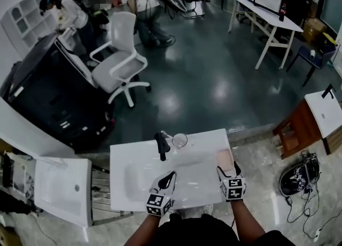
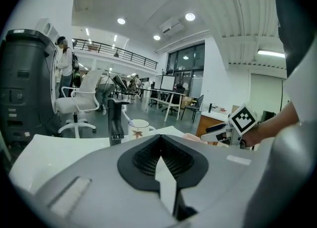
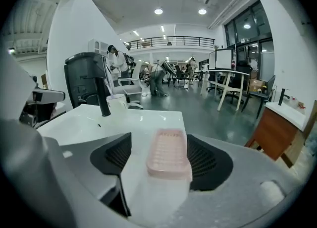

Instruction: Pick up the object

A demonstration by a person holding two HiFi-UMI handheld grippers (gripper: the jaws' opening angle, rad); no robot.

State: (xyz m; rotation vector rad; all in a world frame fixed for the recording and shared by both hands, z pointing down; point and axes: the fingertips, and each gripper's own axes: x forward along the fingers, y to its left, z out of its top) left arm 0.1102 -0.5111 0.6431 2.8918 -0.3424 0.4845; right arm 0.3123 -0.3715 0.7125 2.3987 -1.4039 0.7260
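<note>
— Between right gripper jaws?
— Pink soap dish, flat on white washbasin top. Jaws apart, not pressing; left pad clear, right pad close beside.
— Farther back?
— Black faucet, white mug just right of it.

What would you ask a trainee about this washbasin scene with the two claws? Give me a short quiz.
1. What lies between the open jaws of the right claw?
A) a pink soap dish
B) a sponge
C) nothing

2. True or false: the left claw has its jaws together, with nothing between them.

3. Fill in: the mug stands right beside the black ____.

Key:
1. A. The pink soap dish lies between the jaws, and they are not clamped on it.
2. True.
3. faucet
</note>
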